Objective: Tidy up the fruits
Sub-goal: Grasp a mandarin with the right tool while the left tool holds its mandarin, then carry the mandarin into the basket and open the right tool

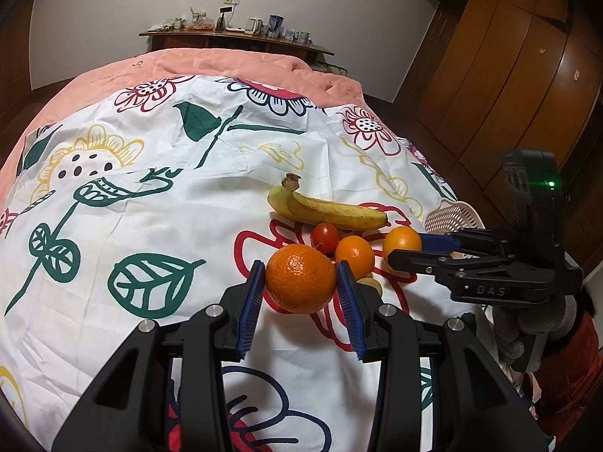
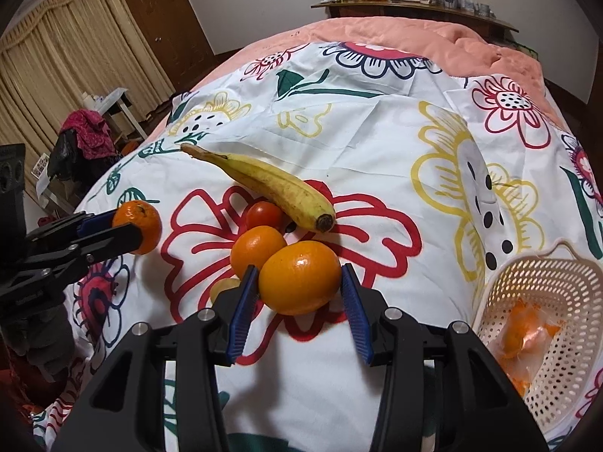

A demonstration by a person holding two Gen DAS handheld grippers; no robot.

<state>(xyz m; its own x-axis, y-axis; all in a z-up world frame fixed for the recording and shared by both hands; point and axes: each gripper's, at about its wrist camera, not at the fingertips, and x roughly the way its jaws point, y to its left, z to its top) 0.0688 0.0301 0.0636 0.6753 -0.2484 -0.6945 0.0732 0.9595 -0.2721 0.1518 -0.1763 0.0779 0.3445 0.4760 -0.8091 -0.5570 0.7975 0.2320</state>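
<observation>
My left gripper [image 1: 301,282] is shut on a large orange [image 1: 300,278], its blue pads pressing both sides; the right wrist view shows that gripper [image 2: 130,228] and its orange [image 2: 137,226] at the left. My right gripper [image 2: 299,282] is shut on a second orange [image 2: 299,277], which touches a third orange [image 2: 256,250]. From the left wrist view, the right gripper [image 1: 405,248] and its orange [image 1: 401,241] are on the right. A banana [image 2: 275,188], a red tomato [image 2: 264,215] and a small pale fruit [image 2: 224,288] lie beside them on the flowered cloth.
A pale perforated basket [image 2: 546,275] stands at the right edge of the bed with a wrapped orange thing [image 2: 524,335] inside. A pink blanket [image 1: 226,64] covers the far half. Wooden wardrobes [image 1: 508,75] stand to the right, and a cluttered shelf [image 1: 233,34] stands behind the bed.
</observation>
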